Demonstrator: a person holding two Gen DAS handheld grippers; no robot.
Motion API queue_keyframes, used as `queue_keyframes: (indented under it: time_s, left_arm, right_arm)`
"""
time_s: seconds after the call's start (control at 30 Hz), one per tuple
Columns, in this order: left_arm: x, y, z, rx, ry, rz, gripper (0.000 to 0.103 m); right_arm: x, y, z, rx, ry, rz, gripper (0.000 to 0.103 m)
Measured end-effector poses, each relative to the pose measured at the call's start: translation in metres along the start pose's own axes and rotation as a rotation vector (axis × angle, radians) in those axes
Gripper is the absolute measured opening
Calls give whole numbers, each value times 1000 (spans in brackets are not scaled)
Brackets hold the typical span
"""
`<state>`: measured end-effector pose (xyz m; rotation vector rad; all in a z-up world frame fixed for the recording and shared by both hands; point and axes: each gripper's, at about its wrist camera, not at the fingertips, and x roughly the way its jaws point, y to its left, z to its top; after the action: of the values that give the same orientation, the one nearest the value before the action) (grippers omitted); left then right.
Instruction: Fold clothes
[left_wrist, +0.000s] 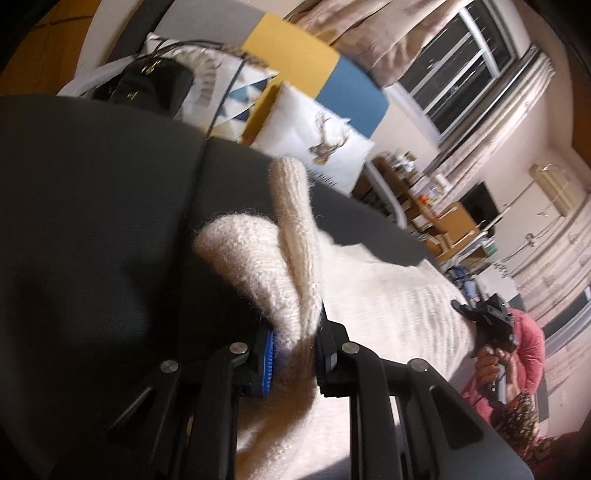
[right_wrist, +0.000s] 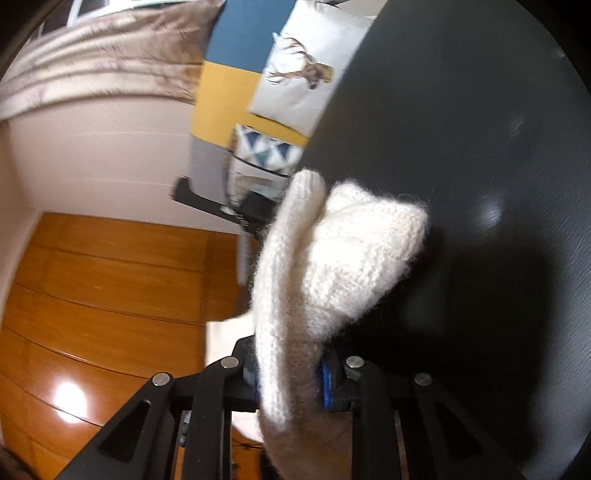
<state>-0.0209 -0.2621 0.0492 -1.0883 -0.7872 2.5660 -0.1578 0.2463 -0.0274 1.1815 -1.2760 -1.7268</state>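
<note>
Gripping a bunched fold of the knit (left_wrist: 258, 266), my left gripper (left_wrist: 293, 360) has its blue pads (left_wrist: 266, 363) pressed against the cream wool from both sides. Left of the jaws lies the dark table (left_wrist: 92, 206); the knit spreads to the right across it, with one ribbed strip standing up from the clamp. Beyond the table sit a black bag (left_wrist: 147, 83), a triangle-print pillow (left_wrist: 240, 92) and a deer-print pillow (left_wrist: 317, 136). At far right my right hand (left_wrist: 496, 365), in a pink sleeve (left_wrist: 528, 343), holds the other tool at the knit's far edge.

In the right wrist view, wood floor (right_wrist: 103, 288) fills the left, with a curtain (right_wrist: 103, 62) above. At centre my right gripper (right_wrist: 291, 380) is clamped on another thick fold of the knit, which bulges forward over the table at right.
</note>
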Motion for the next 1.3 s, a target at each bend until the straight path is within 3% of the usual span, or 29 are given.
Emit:
queue_keyframes:
  time_s: [0.13,0.4,0.67,1.03,1.3]
  left_arm:
    - [-13,-18,5,-15,-28,-93,17]
    - [-37,-44,10,-25,-92,-169,17]
    - [-83,-49,22,-18,-183,-180,17]
    - [-182,-27,32,-4,-353,-121,17]
    - [-235,27,35,-81,-466,-52,17]
  right_arm:
    - [2,29,-9,-25,15,82,21]
    - [11,87,-25,-79,55,216,21]
    - [38,153,-36,-136,102,308,21]
    - [138,258,-77,-247,287,385,21]
    - [263,315,-118,-268,464,402,21]
